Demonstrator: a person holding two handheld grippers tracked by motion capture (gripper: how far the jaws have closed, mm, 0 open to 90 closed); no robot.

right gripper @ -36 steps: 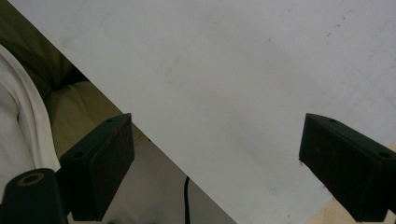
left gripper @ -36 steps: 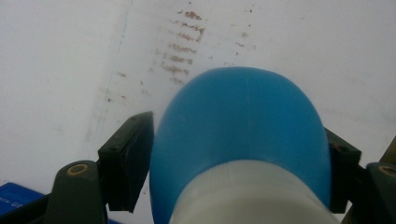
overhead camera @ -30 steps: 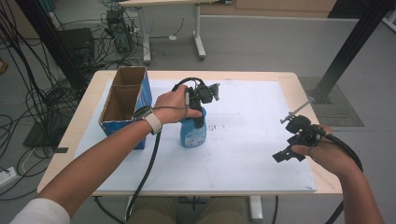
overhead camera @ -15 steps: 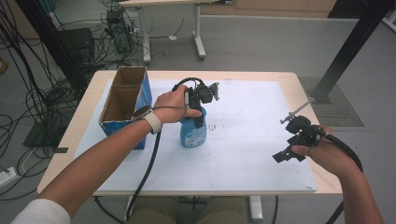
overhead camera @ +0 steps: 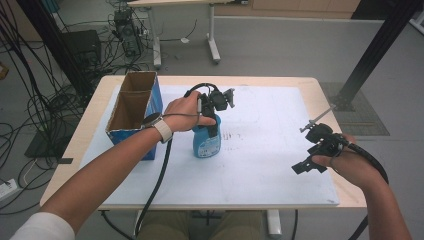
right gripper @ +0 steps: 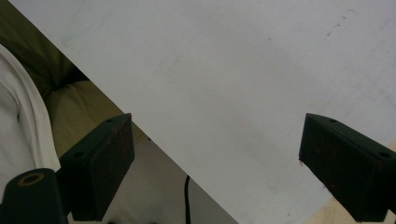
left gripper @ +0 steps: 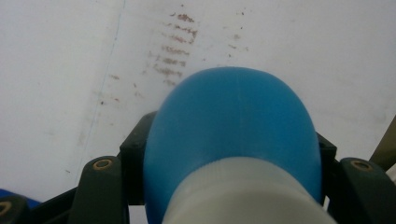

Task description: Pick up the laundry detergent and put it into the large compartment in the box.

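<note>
Bench (overhead camera: 300, 85): wooden top under both tools, most of it covered by a white sheet (overhead camera: 270, 165).
White sheet: lies flat beneath the left tool; faint brownish marks on it just beyond the bottle in the left gripper view.
Box (overhead camera: 134, 112): open cardboard box with blue sides, standing on the bench to the left of the left tool, near the person's left wrist.
Bottle (overhead camera: 207, 140): blue with a white label, upright on the white sheet directly below the left tool; its rounded blue shoulder (left gripper: 233, 116) sits between the jaws in the left gripper view.
Left tool (overhead camera: 212, 125): pointing down over the bottle, jaws closed against its two sides, gripping it; the jaws have just been closing onto it.
Right tool (overhead camera: 306, 165): well apart to the right of the bottle, near the bench's front right edge, held low over the white sheet; jaws wide apart with nothing between them in the right gripper view (right gripper: 215, 163).
</note>
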